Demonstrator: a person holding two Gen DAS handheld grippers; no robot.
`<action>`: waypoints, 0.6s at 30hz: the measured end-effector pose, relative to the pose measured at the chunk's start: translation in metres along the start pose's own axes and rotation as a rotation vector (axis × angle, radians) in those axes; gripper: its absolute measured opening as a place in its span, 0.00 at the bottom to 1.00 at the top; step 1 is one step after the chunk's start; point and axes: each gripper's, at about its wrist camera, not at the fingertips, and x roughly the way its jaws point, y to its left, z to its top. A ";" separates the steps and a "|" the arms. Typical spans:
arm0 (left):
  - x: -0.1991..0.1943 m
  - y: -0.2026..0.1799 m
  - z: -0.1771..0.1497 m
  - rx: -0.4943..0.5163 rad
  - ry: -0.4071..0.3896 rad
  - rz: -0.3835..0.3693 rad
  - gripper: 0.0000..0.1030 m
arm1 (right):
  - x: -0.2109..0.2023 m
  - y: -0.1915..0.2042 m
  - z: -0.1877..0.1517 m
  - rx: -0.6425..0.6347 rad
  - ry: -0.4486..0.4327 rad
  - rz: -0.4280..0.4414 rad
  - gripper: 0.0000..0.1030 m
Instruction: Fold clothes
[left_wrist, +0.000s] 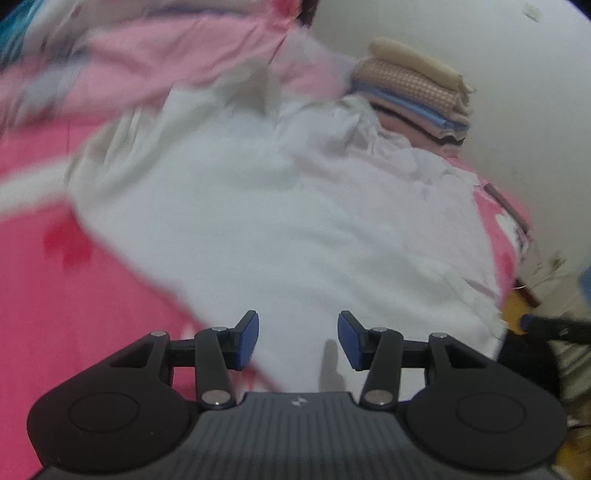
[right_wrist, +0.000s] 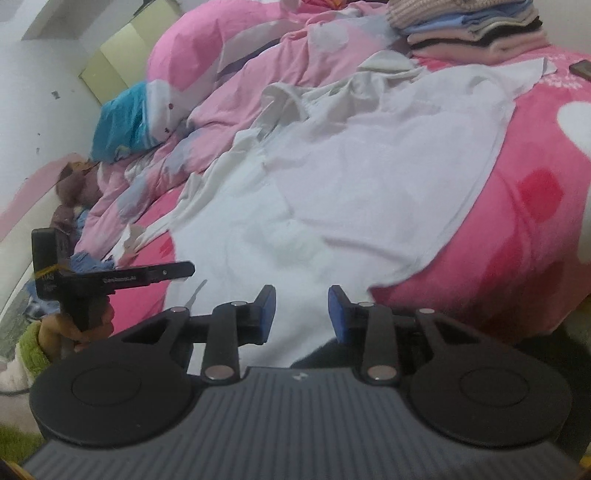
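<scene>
A white garment (left_wrist: 277, 221) (right_wrist: 351, 184) lies spread and wrinkled on a pink bedsheet (left_wrist: 55, 295) (right_wrist: 517, 240). Its far part is bunched against a pink duvet. My left gripper (left_wrist: 298, 339) hovers over the garment's near edge, open, with nothing between its blue pads. My right gripper (right_wrist: 302, 314) also stands open above the near hem, and nothing is held. In the right wrist view the left gripper (right_wrist: 181, 270) shows side-on at the left, held by a hand (right_wrist: 79, 332) beside the bed edge.
A stack of folded clothes (left_wrist: 413, 92) (right_wrist: 472, 26) sits at the far corner of the bed by the wall. A crumpled pink duvet (left_wrist: 166, 55) (right_wrist: 258, 74) lines the far side, with a blue pillow (right_wrist: 125, 122) and a plush toy (right_wrist: 74, 181) beyond. A small dark object (right_wrist: 581, 68) lies at the right.
</scene>
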 end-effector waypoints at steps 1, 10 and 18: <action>-0.003 0.005 -0.006 -0.037 0.028 -0.018 0.48 | -0.002 0.001 -0.004 0.006 -0.005 0.002 0.29; -0.017 0.005 -0.033 -0.147 0.092 -0.066 0.47 | -0.023 0.004 -0.027 0.059 -0.096 0.034 0.29; -0.016 -0.020 -0.041 -0.042 0.072 -0.010 0.47 | -0.016 -0.010 -0.009 0.006 -0.101 -0.075 0.32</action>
